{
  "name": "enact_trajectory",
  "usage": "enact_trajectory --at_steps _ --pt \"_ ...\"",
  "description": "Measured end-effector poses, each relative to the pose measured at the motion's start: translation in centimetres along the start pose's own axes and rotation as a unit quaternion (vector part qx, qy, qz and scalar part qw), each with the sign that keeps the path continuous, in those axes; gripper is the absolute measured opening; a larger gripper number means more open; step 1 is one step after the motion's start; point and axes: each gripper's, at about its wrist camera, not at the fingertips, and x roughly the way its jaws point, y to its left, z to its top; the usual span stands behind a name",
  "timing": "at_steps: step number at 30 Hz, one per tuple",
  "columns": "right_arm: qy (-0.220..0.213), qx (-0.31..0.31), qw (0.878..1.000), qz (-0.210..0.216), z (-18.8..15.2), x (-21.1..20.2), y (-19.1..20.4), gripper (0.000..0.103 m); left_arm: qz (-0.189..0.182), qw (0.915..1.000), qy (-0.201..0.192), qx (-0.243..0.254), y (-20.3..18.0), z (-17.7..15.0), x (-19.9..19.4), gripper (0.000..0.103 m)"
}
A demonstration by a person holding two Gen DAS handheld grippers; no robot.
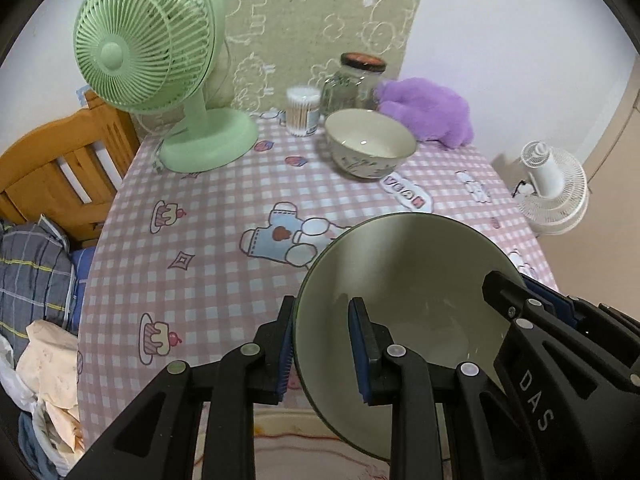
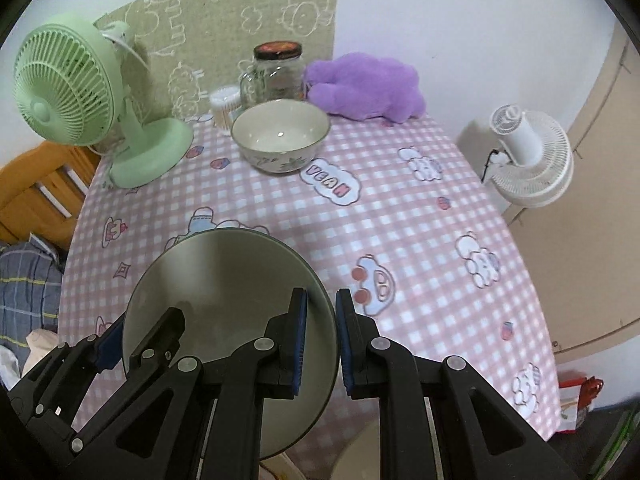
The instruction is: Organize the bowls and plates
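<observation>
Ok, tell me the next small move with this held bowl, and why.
Probably carry the held bowl forward toward the patterned bowl at the table's far side, for stacking. The left gripper and right gripper each clamp opposite sides of its rim, it is off the checked tablecloth, and the cloth between the two bowls is bare.

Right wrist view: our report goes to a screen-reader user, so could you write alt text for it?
Two tools, the right tool and the left tool, each grip opposite rims of a plain bowl above a pink checked tablecloth. Behind stand a floral bowl, a green fan, a jar and a purple plush.
</observation>
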Motion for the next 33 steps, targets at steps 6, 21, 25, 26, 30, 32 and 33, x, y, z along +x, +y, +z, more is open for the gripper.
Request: enact_trajectory --at_steps 6,21,25,26,30,32,33 --pt "-0.01 -0.001 1.0 0.014 -1.4 -2.0 -1.6 0.02 0.012 0.9998 -0.013 -0.001 -1.5 -1.2 -2.2 0.023" --pt "-0.012 -0.043 0.994 0.101 -4.8 -4.8 -8.5 0.019 0.084 0.9946 -0.018 -0.059 -8.3 -5.9 -6.0 0.023" --pt "-0.013 -0.058 0.991 0.116 -5.8 -5.0 -10.4 0.019 0.093 0.993 -0.02 -0.07 -10.1 -7.1 -6.3 0.023" --pt "-0.012 -0.061 0.991 0.119 -6.0 -5.0 -10.8 0.019 0.095 0.9926 -0.02 -0.073 -10.5 -7.5 -6.3 0.023" --pt "-0.011 -0.071 0.989 0.128 -6.8 -5.0 -12.0 0.019 0.101 0.9913 -0.021 -0.082 -11.7 -8.6 -6.4 0.023" --pt "-0.009 -0.075 0.989 0.131 -7.2 -5.0 -12.6 0.019 0.103 0.9909 -0.019 -0.085 -12.3 -9.1 -6.2 0.023" --pt "-0.008 -0.077 0.988 0.132 -7.4 -4.9 -12.8 0.019 0.103 0.9908 -0.019 -0.085 -12.5 -9.3 -6.2 0.023"
